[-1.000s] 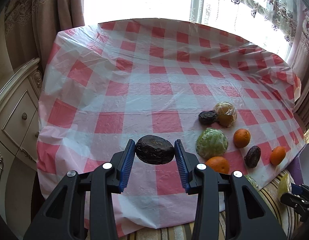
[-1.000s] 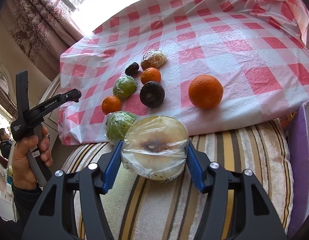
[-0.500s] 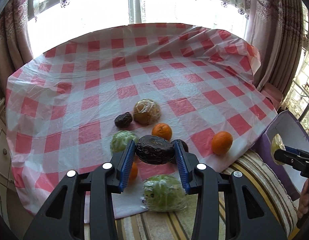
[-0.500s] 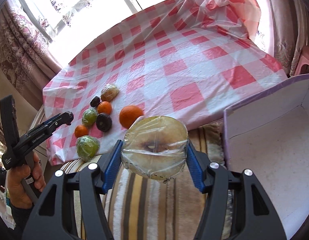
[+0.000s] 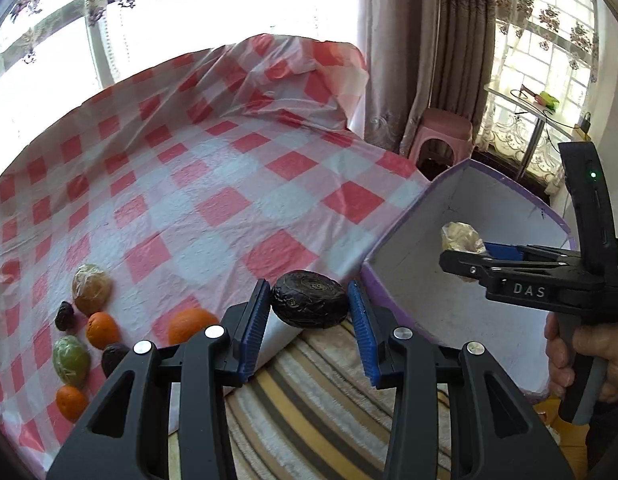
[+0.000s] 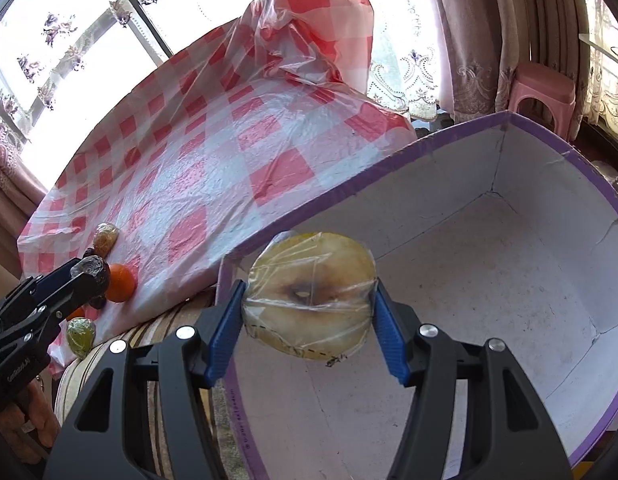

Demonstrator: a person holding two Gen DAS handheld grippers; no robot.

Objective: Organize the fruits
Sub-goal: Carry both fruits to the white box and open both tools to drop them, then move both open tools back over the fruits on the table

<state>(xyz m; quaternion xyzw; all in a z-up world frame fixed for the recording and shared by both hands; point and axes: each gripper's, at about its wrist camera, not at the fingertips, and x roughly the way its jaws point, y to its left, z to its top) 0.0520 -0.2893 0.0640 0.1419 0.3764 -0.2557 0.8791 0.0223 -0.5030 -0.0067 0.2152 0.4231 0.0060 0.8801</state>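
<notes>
So the left gripper (image 5: 309,322) is clamped tight on a dark wrinkled fruit (image 5: 310,299), blue ribbed pads pressing on both ends. The fruit is oval, leathery and almost black, and its long axis runs side to side across the frame, straight from one pad to the other. It sits low in the centre of the left wrist view, hanging over the striped cushion (image 5: 309,412) and just left of the box rim.

The right gripper (image 6: 309,320) has its jaws set wider, closed on a cut pale fruit wrapped in cling film (image 6: 311,294). The round, flat cut face looks straight at the camera, yellowish with a brown bruised core, and the film is crinkly and shiny. It hangs at the centre of the right wrist view, over the near corner of the purple-edged box (image 6: 449,152). That box is cardboard, white and a bit scuffed inside, with purple trim on the rim.

Off to the lower left of the left wrist view, the rest of the fruit sits on the red-and-white checked plastic tablecloth (image 5: 213,184): a few oranges (image 5: 189,325), a green wrapped fruit (image 5: 71,360), a brownish wrapped one (image 5: 91,289) and two more dark ones. The cloth is glossy and creased, bunched up at its far corner near the curtains (image 5: 429,60). A pink plastic stool (image 5: 443,130) stands beyond the box.
</notes>
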